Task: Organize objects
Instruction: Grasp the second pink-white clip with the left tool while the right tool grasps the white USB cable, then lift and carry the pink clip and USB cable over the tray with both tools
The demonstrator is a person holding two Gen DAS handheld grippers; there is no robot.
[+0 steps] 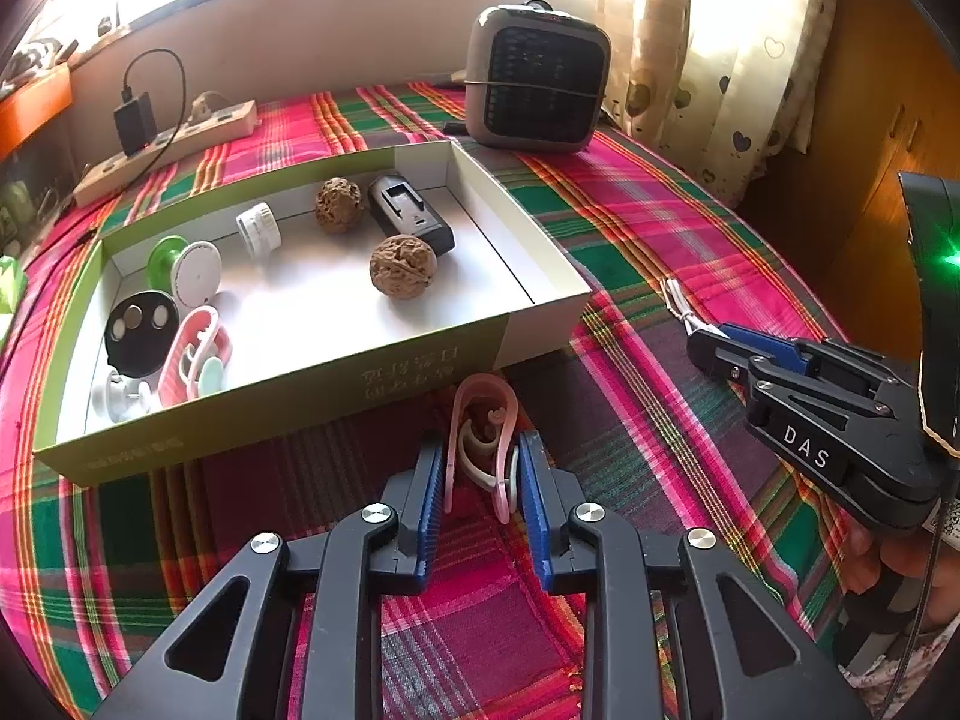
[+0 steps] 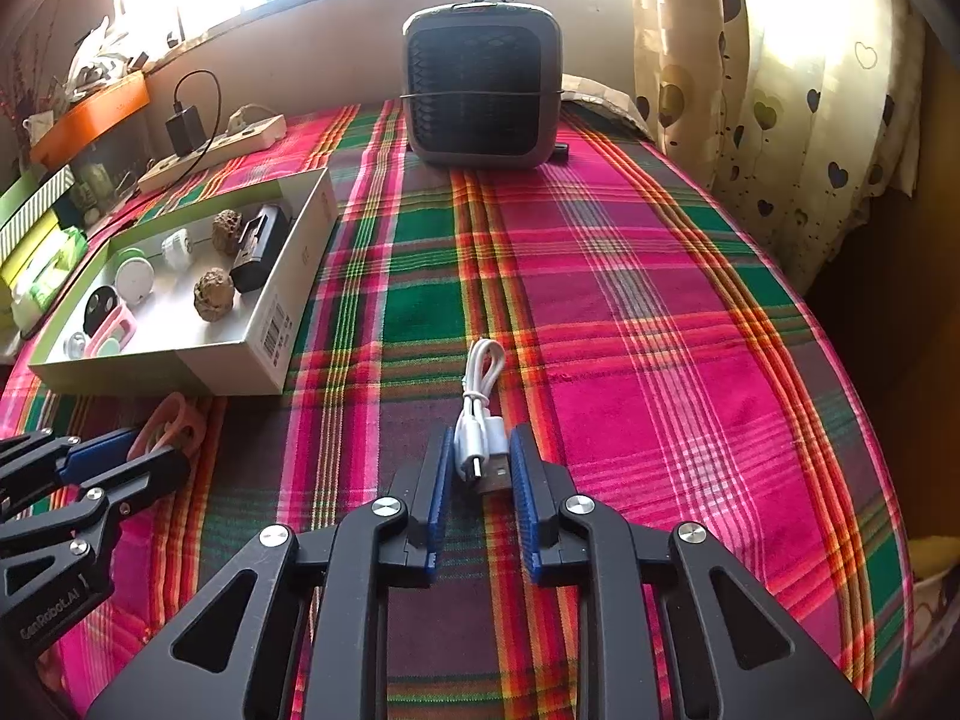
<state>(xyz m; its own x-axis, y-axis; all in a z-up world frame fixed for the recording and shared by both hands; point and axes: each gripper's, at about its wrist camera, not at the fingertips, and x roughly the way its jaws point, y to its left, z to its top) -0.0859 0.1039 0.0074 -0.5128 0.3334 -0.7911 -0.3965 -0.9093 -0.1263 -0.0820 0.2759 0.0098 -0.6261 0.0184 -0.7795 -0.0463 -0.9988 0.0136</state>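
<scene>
A pink clip (image 1: 483, 402) lies on the plaid cloth just in front of the open box (image 1: 540, 324), and my left gripper (image 1: 482, 450) is shut on it, blue pads against both sides. The same clip (image 2: 174, 414) shows in the right wrist view at the left gripper's (image 2: 159, 450) tips. My right gripper (image 2: 485, 444) is shut on the plug end of a coiled white USB cable (image 2: 483, 366) in the middle of the cloth. The box holds two walnuts (image 1: 402, 267), a black charger (image 1: 408, 213), a white cap (image 1: 259, 229), a second pink clip (image 1: 195, 360) and other small items.
A grey fan heater (image 2: 483, 90) stands at the back of the table. A power strip (image 1: 168, 147) with a black adapter lies at the back left. A curtain (image 2: 780, 90) hangs along the right, where the table edge drops off. Boxes (image 2: 36, 228) are stacked far left.
</scene>
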